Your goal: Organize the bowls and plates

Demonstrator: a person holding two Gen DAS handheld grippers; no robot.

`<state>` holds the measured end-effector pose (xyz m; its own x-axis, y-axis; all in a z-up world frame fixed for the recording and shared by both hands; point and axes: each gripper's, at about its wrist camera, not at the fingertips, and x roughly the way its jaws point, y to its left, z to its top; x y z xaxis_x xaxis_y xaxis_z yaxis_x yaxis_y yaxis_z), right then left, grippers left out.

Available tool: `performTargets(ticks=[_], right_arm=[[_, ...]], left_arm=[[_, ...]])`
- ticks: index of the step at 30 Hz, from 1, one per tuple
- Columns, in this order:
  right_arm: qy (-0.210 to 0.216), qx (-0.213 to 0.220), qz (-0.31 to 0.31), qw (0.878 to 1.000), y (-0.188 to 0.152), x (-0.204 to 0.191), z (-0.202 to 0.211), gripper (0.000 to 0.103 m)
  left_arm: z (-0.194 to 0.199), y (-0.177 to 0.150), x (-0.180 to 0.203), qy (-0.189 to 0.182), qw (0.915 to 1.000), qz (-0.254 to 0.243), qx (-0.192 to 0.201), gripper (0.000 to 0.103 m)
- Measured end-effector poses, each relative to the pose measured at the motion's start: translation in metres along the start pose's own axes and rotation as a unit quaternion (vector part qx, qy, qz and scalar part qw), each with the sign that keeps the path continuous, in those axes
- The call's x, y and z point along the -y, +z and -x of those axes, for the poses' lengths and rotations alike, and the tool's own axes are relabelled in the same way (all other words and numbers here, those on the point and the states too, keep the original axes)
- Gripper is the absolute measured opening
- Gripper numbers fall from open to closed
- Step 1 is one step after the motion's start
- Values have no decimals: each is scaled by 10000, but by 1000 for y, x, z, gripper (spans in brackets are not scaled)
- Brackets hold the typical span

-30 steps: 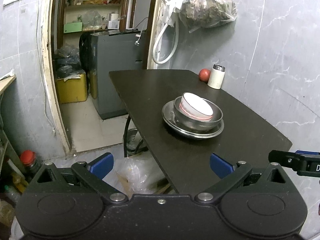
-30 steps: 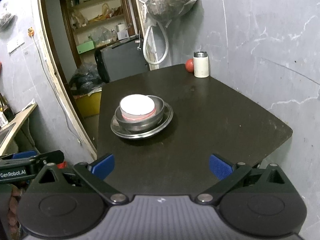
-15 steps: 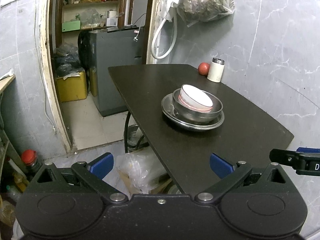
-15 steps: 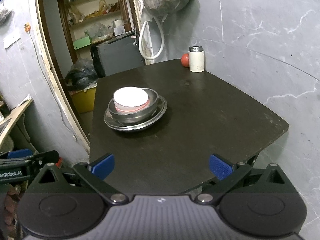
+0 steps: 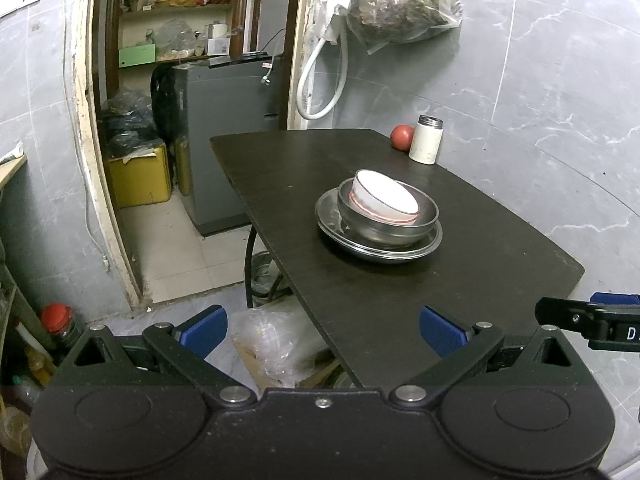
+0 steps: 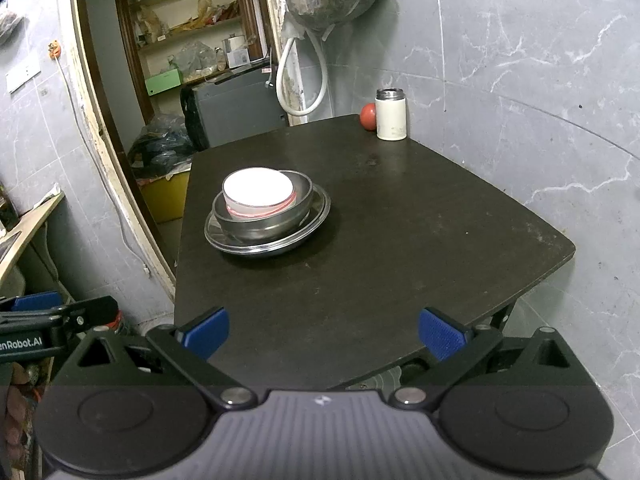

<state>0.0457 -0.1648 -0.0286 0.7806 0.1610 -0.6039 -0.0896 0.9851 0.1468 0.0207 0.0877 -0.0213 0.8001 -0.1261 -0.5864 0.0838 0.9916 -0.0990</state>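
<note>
Bowls (image 5: 384, 210); jar (image 5: 57, 320) in left view only

Legible text, two items only.

1. "enRobot.AI": white letters on black body of left gripper (image 6: 56, 320), seen in right wrist view, left of right gripper's left fingertip; first letters cut off at frame edge.

2. "D": single white letter on black body of right gripper (image 5: 592, 316), seen in left wrist view, right of left gripper's right fingertip; rest cut off at frame edge.

Boxes on shelves beyond fingertips: print too small to read.
</note>
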Motion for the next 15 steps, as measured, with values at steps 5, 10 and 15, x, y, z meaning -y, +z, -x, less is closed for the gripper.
performTargets(ticks=[5,10,15], right_arm=[[5,5,12,10000,1,0,-1,103],[19,-2,28,10000,2,1,-1,103],[32,-13,38,10000,2,1,-1,103]], left_arm=[[0,0,0,-1,10000,7,0,102],[0,1,-1,12,10000,17,6,102],[0,1,-1,8,10000,11,12,102]])
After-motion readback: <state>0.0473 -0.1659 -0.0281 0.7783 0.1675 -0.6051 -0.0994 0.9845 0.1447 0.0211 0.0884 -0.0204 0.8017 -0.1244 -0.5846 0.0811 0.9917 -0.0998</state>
